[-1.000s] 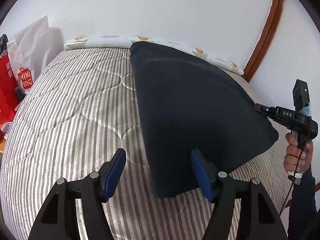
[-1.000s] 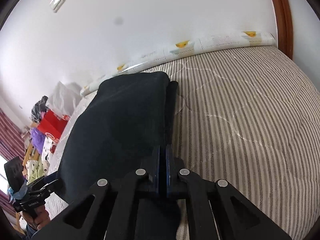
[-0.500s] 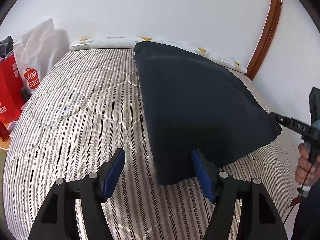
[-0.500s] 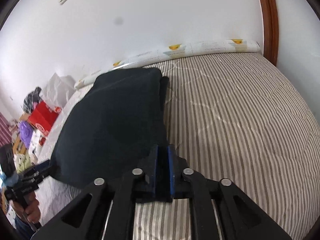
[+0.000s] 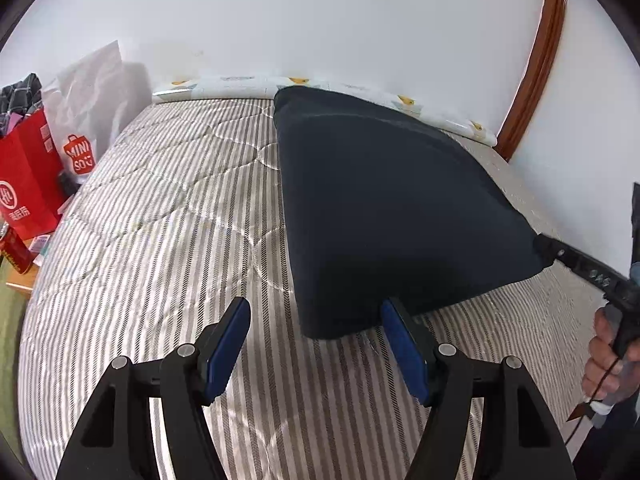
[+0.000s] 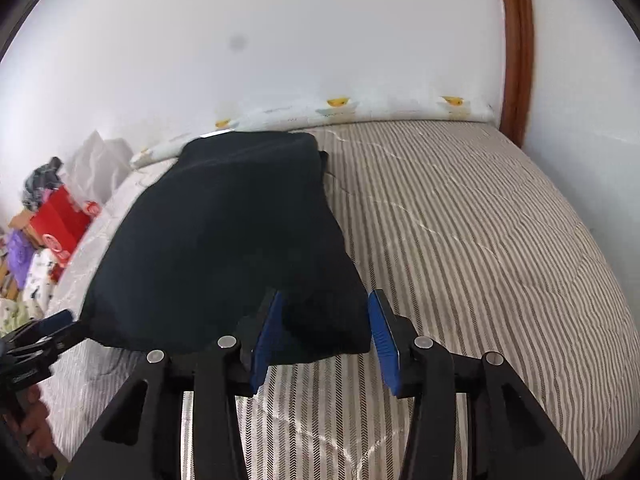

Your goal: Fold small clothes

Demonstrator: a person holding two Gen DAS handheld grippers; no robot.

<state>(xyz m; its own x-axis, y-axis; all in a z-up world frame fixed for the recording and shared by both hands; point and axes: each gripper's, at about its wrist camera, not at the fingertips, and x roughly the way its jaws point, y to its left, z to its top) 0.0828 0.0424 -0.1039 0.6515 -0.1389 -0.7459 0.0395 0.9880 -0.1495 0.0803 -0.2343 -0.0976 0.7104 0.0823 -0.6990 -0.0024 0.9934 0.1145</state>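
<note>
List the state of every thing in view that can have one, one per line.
Dark garment: folded, lying flat on the bed, not gripped.
Left gripper: open, nothing between its pads.
Right gripper: jaws just opened, garment corner between them, released.
Striped bedcover: spread flat.
Red shopping bag: upright beside the bed.

Right gripper [image 6: 326, 328] sits low centre, its jaws have just been opening, blue pads [image 6: 267, 340] now apart. Near right corner of the dark navy garment [image 6: 224, 248] lies between them, no pad visibly pressing on it. Garment is flat on the striped quilted bed [image 6: 480, 248], folded edge running toward the wall, a second layer peeking out at the far right corner. Left gripper [image 6: 60, 322] at the garment's near left corner, far left of frame, state unclear. Rolled duck-print mat [image 6: 340, 110] along the wall. Red bag [image 6: 60, 220] and clutter at left.
</note>
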